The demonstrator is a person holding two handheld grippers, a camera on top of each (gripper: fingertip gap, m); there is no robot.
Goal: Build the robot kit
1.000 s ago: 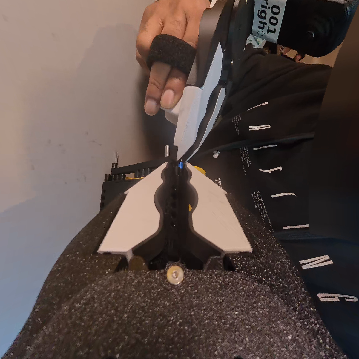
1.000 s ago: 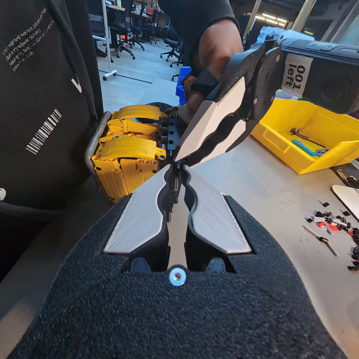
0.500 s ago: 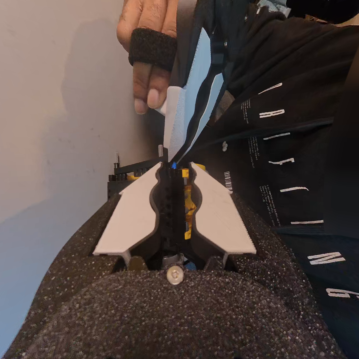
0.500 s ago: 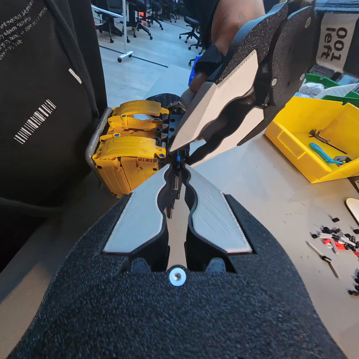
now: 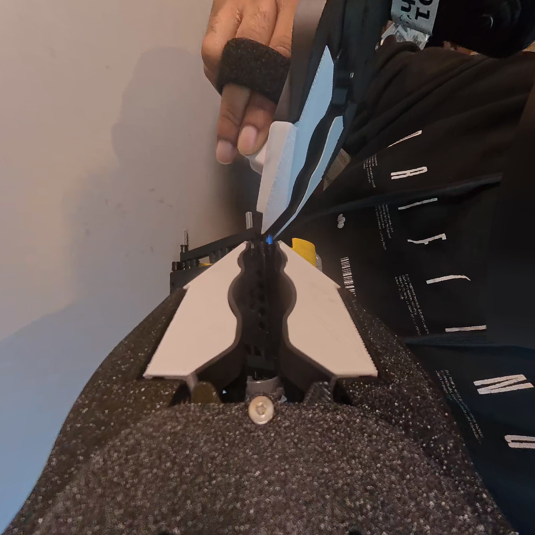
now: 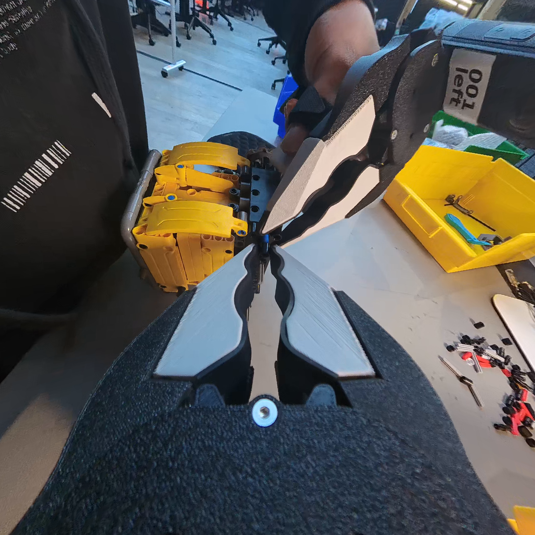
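L gripper (image 5: 262, 246): fingers nearly together, pinching a black perforated beam (image 5: 260, 307) of the yellow-and-black brick model (image 6: 188, 220), which runs down the gap between them. R gripper (image 6: 263, 246): fingers closed to a narrow gap at the tips, pinching a small blue-tipped pin (image 6: 264, 239) w/ a dark stub below it, right at the model's black edge. The two grippers meet tip to tip at that pin; in the L wrist view the R gripper (image 5: 267, 231) comes in from above, blue pin (image 5: 269, 239) just at its tips.

Model sits at the near edge of the pale counter (image 6: 362, 289), up against a person's black printed top (image 6: 58, 173); curved yellow panels on top, grey bar on its left side, black tyre behind it.

A hand (image 5: 246, 86) w/ a black strap round one finger holds the R gripper; another hand (image 6: 327, 58) holds the L gripper (image 6: 270, 228).

Right side of counter: yellow bin (image 6: 428, 220) w/ a blue part and dark bits inside, well apart from the model; loose heap of small black, red and grey pins (image 6: 492, 362) near the right edge.
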